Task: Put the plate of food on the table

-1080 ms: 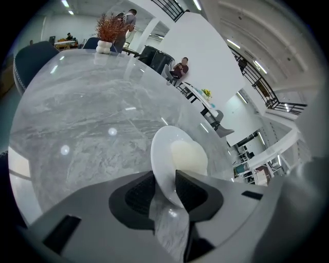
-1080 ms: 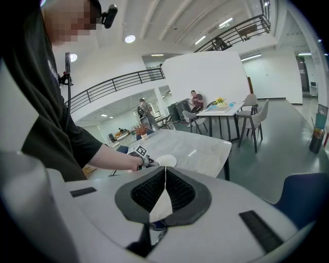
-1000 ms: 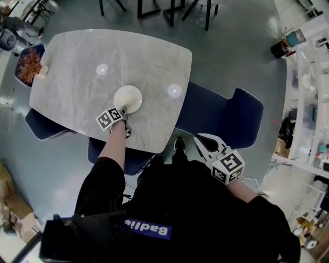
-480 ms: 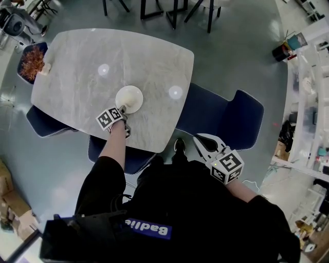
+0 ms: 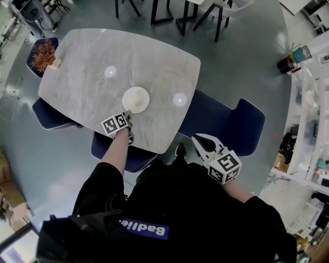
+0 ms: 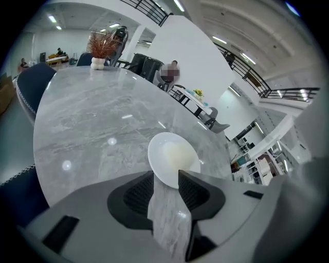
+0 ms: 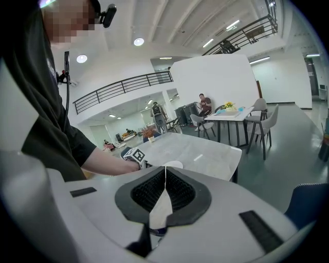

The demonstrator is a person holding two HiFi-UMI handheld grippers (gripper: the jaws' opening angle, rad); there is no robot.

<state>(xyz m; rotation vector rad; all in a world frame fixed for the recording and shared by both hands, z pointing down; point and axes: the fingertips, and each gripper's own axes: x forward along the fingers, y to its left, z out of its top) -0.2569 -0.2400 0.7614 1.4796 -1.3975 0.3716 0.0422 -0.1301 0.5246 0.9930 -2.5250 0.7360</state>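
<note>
A white plate (image 5: 135, 99) with a pale yellowish food at its centre rests flat on the grey marble table (image 5: 87, 77). My left gripper (image 5: 128, 117) sits at the plate's near rim, over the table's front edge. Seen from the left gripper view, the plate (image 6: 172, 156) lies just beyond the left gripper (image 6: 165, 178). Its jaws stand apart, the pads clear of the rim. My right gripper (image 5: 201, 143) hangs off the table beside my body, above a blue chair. In its own view the right gripper (image 7: 165, 172) is shut, tips touching on nothing.
A vase of reddish dried flowers (image 5: 45, 54) stands at the table's far left corner. Blue chairs (image 5: 226, 118) are tucked along the near and right sides. Another table with dark-legged chairs (image 5: 175, 13) stands beyond. Shelving (image 5: 313, 102) lines the right wall.
The left gripper has drawn back slightly from the plate's near rim, and the plate stays put on the table. The right gripper has hardly moved.
</note>
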